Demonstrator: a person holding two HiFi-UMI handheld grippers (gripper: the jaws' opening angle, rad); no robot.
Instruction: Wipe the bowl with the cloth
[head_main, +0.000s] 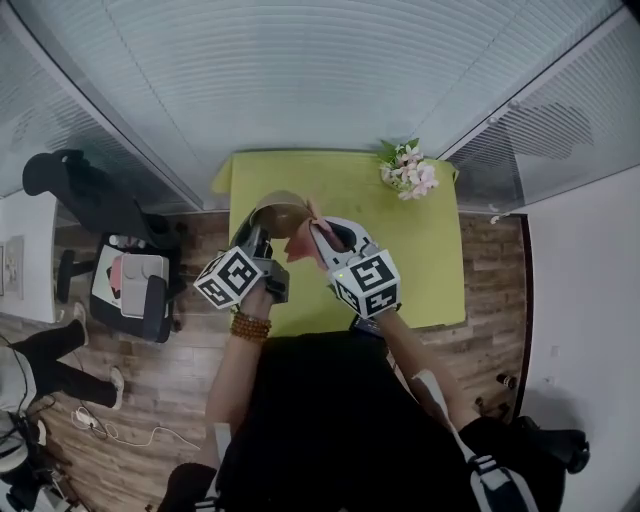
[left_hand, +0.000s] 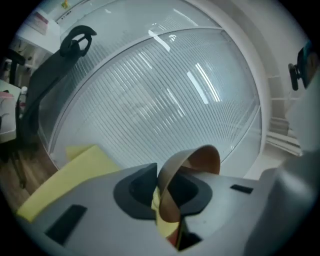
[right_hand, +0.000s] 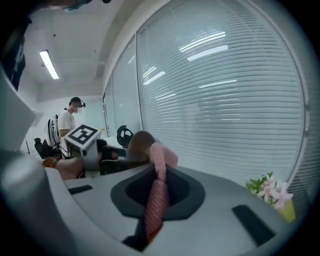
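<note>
Left tongs (head_main: 264, 238) clamped on rim of bowl (head_main: 283, 212): thin-walled, smooth, brown, round, held tilted above yellow-green rectangular counter (head_main: 425, 270). Right tongs (head_main: 324, 238) closed on cloth (right_hand: 159, 172): pink, waffle-knit, bunched into narrow strip, upper end just beside bowl; contact unclear. Flowers (head_main: 408, 170) at counter's far right corner, well apart. Slatted blinds (head_main: 300, 70) along far edge; black chair (head_main: 80, 190) on wood floor (head_main: 150, 390) beyond left edge.

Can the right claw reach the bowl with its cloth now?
Probably yes: the right claw, shut on the cloth, is close beside the bowl that the left claw holds; nothing stands between.
</note>
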